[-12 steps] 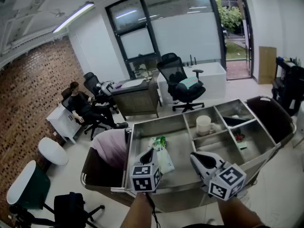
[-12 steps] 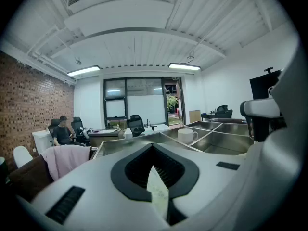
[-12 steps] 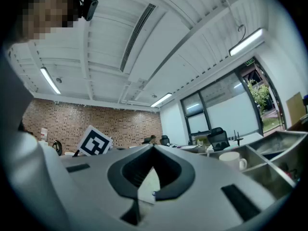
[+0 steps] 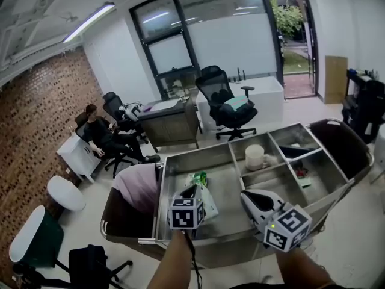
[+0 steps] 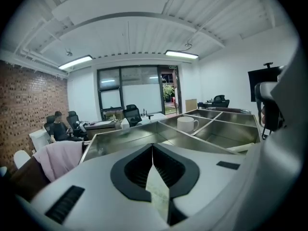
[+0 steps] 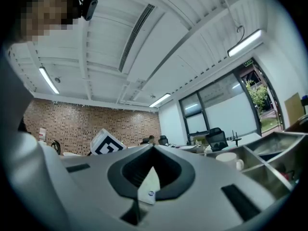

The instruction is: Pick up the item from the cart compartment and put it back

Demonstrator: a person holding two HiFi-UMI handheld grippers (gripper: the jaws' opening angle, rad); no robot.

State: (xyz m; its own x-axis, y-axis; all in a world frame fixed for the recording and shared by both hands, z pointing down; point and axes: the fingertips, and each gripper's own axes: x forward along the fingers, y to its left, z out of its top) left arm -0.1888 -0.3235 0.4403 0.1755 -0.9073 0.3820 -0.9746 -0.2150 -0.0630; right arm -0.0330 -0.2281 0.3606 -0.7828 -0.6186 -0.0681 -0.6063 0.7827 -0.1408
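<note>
Jaws on my left tool [image 4: 192, 191] and right tool [image 4: 245, 197] are pressed together, both empty. Crumpled green-and-white plastic packet [image 4: 209, 200] lies in the big left compartment of the stainless steel cart [image 4: 231, 188], just beside my left tool's tip; I can't tell whether they touch

The room reads bright and even to me: a strip light [image 4: 90, 23] at upper left, plus daylight through the windows [image 4: 225, 41] at top centre, washed out pale. The steel cart [image 4: 225, 176] carries a soft sheen and faint shadows. Lines bow toward every edge; both gripper views fade to black corners, with a blurred foreground.
</note>
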